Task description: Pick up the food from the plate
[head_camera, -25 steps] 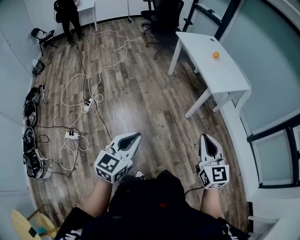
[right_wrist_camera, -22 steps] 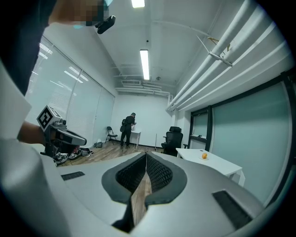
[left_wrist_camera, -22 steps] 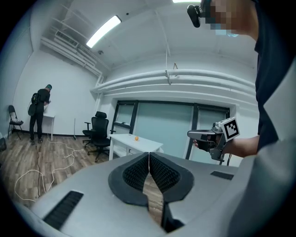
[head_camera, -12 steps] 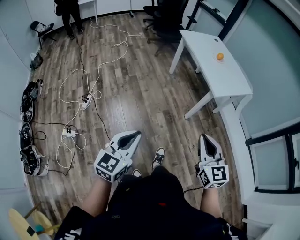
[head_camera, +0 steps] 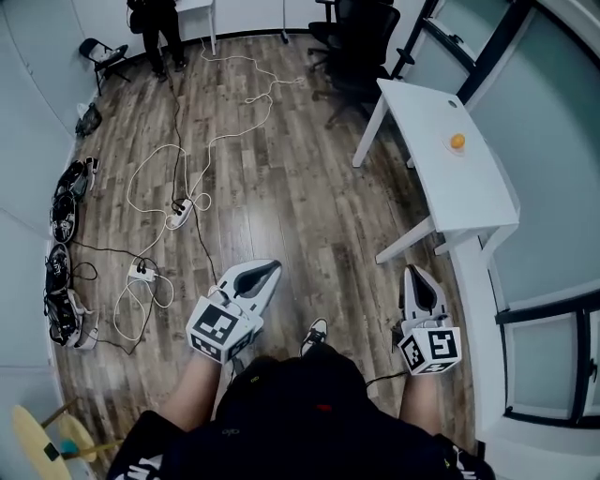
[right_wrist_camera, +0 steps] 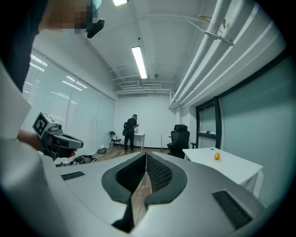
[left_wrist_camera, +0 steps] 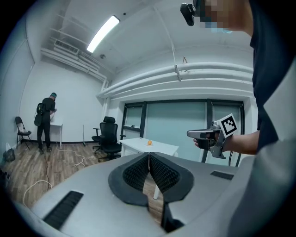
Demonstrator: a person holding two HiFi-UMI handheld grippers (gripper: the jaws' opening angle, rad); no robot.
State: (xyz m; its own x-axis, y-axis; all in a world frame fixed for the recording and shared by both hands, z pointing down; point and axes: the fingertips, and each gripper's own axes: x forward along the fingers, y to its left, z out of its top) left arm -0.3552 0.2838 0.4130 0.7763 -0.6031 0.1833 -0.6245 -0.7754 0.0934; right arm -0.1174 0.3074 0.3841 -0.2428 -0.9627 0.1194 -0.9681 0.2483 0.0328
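A small orange food item (head_camera: 457,142) lies on a small plate on a white table (head_camera: 441,187) at the upper right, well ahead of both grippers. It also shows far off as the orange food (left_wrist_camera: 149,142) in the left gripper view and the orange food (right_wrist_camera: 217,157) in the right gripper view. My left gripper (head_camera: 267,272) is held over the wooden floor, jaws shut with nothing between them. My right gripper (head_camera: 417,275) hovers short of the table's near end, also shut and empty.
A black office chair (head_camera: 361,37) stands beyond the table. White cables and a power strip (head_camera: 178,211) trail across the floor at left. Bags and gear (head_camera: 61,206) line the left wall. A person (head_camera: 159,23) stands at the far wall. A glass partition runs along the right.
The view has advanced: the table and orange food have shifted right and lower in the head view, and a shoe has stepped forward. Both grippers keep their pose, shut.
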